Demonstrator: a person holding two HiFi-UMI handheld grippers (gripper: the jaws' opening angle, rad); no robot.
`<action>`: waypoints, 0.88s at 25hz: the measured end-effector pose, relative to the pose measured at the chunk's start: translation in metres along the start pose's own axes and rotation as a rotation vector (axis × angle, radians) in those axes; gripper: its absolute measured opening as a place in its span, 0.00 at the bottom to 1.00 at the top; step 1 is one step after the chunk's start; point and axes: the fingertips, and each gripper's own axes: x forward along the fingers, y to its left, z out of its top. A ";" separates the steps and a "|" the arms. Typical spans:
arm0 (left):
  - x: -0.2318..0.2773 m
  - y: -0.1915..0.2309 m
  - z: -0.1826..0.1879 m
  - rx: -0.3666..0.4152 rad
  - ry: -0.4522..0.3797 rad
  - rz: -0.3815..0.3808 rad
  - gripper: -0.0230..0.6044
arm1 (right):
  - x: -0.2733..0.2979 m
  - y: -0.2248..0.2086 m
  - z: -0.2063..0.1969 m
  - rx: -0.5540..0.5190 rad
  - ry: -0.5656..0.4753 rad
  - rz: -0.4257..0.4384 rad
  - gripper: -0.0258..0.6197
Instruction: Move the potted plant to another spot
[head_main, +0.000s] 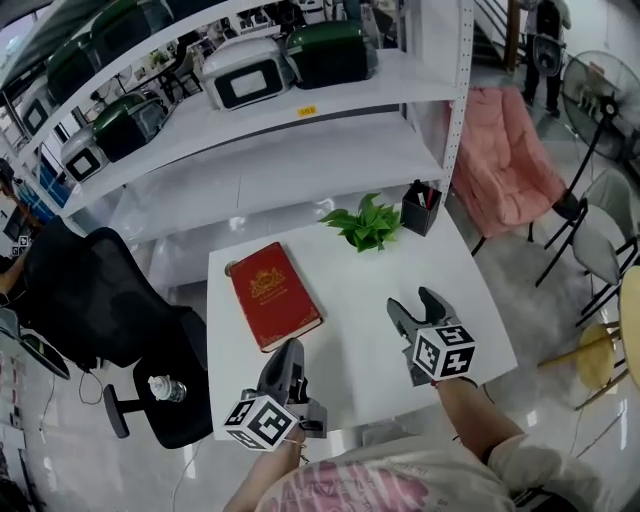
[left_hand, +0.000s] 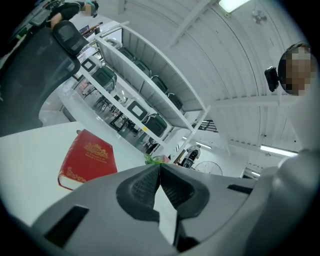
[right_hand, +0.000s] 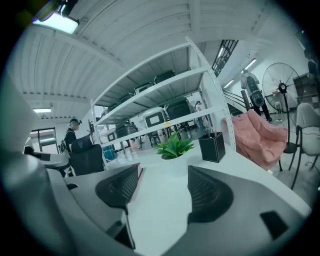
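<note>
- The white table stands against tall white shelving loaded with dark cases.
- The potted plant sits at the table's far edge, just beside a black pen holder.
- A red book lies left of centre (closed, cover up).
- A black office chair is at the left; a pink chair and a fan are at the right.
- The left gripper has its jaws together, empty.
- The right gripper has its jaws apart with nothing between them, well short of the plant.

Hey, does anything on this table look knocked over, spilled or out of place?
Nothing is spilled or toppled: the potted plant and black pen holder stand upright at the far edge of the table. Only the red book lies askew to its edges.
</note>
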 end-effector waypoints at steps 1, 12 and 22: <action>-0.002 -0.004 0.001 0.001 -0.004 -0.008 0.08 | -0.007 0.002 0.001 0.006 -0.004 -0.003 0.52; -0.034 -0.025 0.007 0.024 -0.021 -0.053 0.08 | -0.064 0.032 0.028 0.003 -0.113 -0.003 0.29; -0.059 -0.043 0.005 0.084 -0.016 -0.112 0.08 | -0.110 0.052 0.029 -0.022 -0.173 -0.067 0.10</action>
